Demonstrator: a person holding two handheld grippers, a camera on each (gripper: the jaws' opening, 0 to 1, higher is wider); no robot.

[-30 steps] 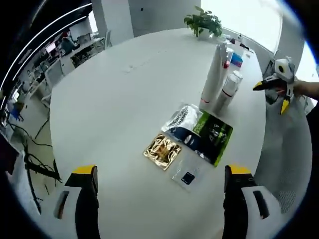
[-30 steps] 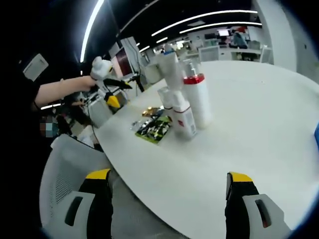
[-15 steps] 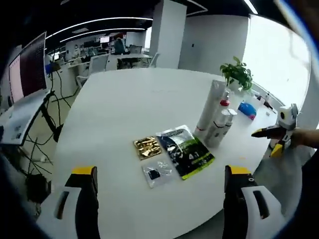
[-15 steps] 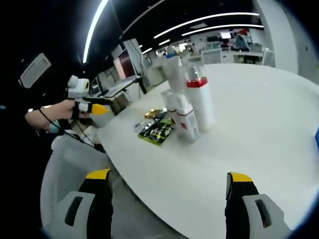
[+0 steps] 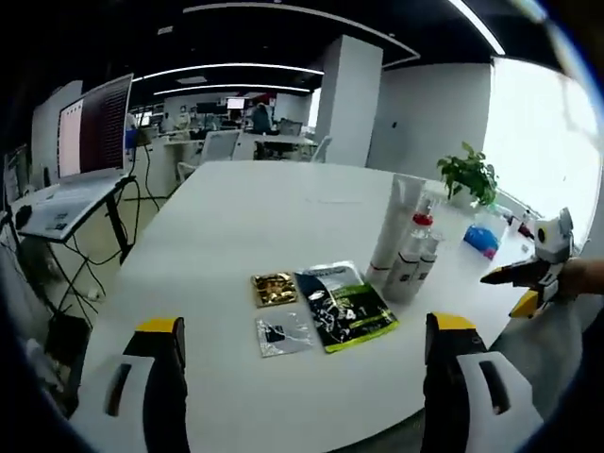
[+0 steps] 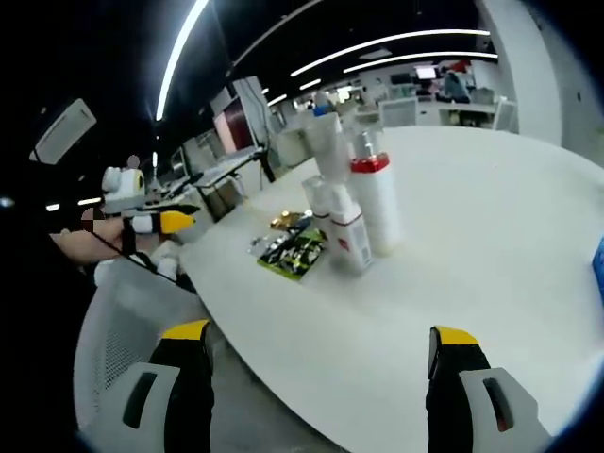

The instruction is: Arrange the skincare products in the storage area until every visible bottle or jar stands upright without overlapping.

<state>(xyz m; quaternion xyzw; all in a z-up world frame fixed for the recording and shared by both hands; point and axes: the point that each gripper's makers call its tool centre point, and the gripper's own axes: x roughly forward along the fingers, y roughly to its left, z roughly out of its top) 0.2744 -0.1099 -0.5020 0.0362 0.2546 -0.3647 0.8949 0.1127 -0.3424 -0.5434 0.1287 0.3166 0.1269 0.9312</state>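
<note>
Ahead of the right gripper (image 6: 319, 377), whose jaws stand wide and empty, the upright bottles (image 6: 357, 208) cluster mid-table, long axes vertical. They lie nearer this gripper, I judge, than the left gripper (image 5: 302, 377), likewise wide and empty, which faces flat sachets (image 5: 344, 307) first.

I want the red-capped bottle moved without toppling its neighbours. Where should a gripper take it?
Probably on the white body just under the red cap of the red-capped bottle, coming from its open table side. The tall white tube and a smaller bottle crowd the other side.
</note>
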